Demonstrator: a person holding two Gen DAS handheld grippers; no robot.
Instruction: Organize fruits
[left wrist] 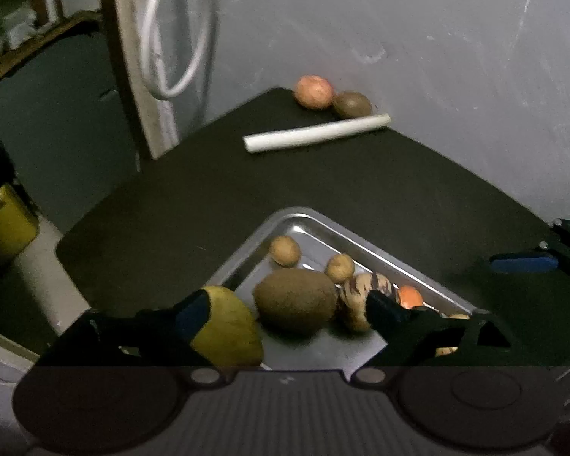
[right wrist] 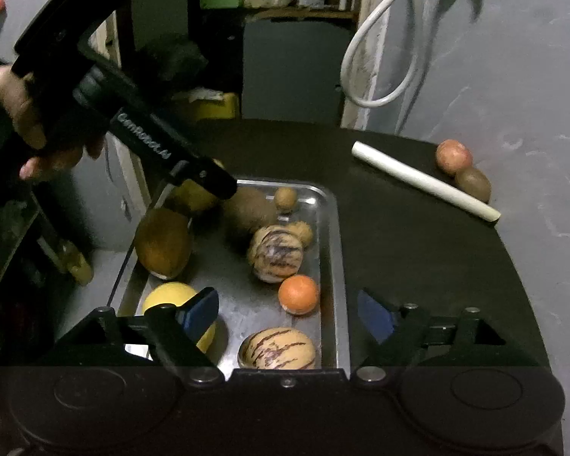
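Observation:
A metal tray (right wrist: pixel 332 250) on the black table holds several fruits: a brown kiwi (left wrist: pixel 294 300), two small tan fruits (left wrist: pixel 284 250), striped melons (right wrist: pixel 275 254), an orange (right wrist: pixel 298 294), yellow fruits (right wrist: pixel 171 296) and a brown mango-like fruit (right wrist: pixel 163 243). My left gripper (left wrist: pixel 288 309) is open over the tray, its fingers on either side of the kiwi, with a yellow fruit (left wrist: pixel 228 326) by its left finger. My right gripper (right wrist: pixel 288 317) is open and empty above the tray's near end. A pink apple (left wrist: pixel 313 92) and another kiwi (left wrist: pixel 351 103) lie at the far corner.
A white tube (left wrist: pixel 317 132) lies on the table in front of the apple and kiwi. A grey wall runs behind. White cable loops (right wrist: pixel 376 57) hang at the back. A yellow container (left wrist: pixel 3 224) stands off the table's left side.

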